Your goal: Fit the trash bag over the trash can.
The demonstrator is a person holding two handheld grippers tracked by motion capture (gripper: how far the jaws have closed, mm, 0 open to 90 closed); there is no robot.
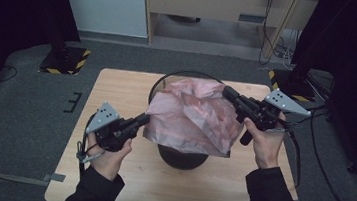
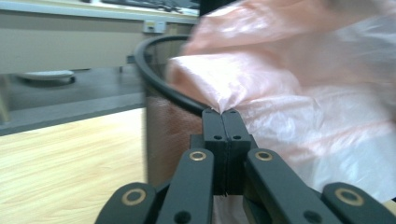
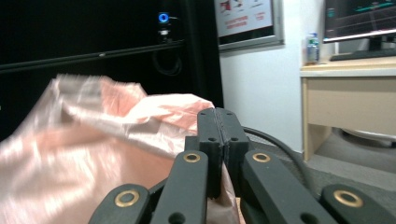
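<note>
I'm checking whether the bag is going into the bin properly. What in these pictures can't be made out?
- Inside of the bin: high view, covered by the pink bag.
- Bag's opening: not traceable in the crumpled plastic, high view.
- Bag's upper part: blurred, left gripper view.
- Bag edge in the right gripper: hidden by the shut jaws.
- Bag edge in the left gripper: likewise.
</note>
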